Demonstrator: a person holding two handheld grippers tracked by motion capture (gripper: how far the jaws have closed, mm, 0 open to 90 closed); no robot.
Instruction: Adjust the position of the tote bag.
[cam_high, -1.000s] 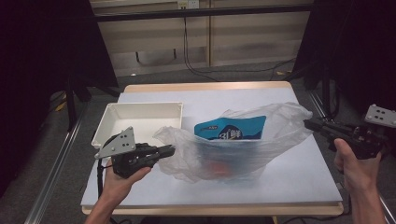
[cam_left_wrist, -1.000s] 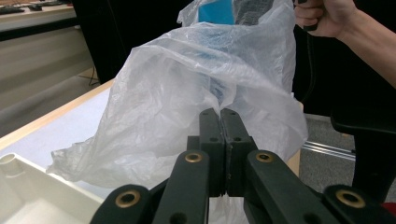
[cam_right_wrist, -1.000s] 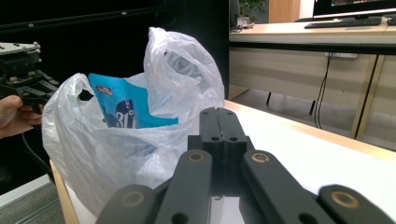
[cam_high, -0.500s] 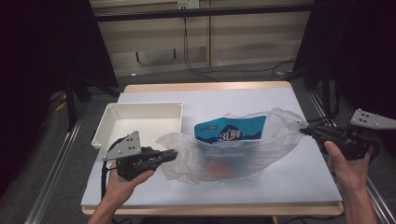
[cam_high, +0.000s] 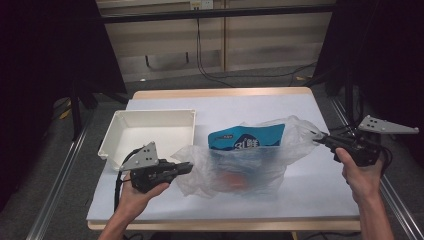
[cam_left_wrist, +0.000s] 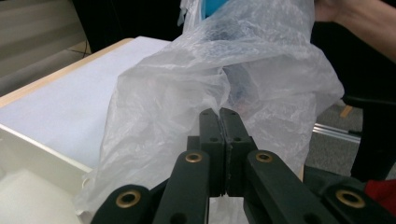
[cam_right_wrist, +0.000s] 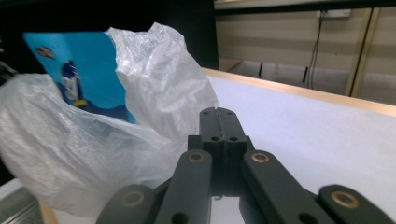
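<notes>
Plastic bag (cam_high: 250, 160) thin, limp, slippery, pinched at opposite rims by clenched left claw (cam_high: 190, 167) and right claw (cam_high: 316, 138).

One bag (cam_high: 250, 165), one tray (cam_high: 150, 132), one pouch (cam_high: 247, 142)

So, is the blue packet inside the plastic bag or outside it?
Inside: the blue packet sits behind the plastic bag film, its top rising at the bag's mouth.

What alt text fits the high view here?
Two hand-held tools, left tool and right tool, pinch opposite edges of a clear plastic bag holding a blue packet on a white table. A white tray sits left.
</notes>
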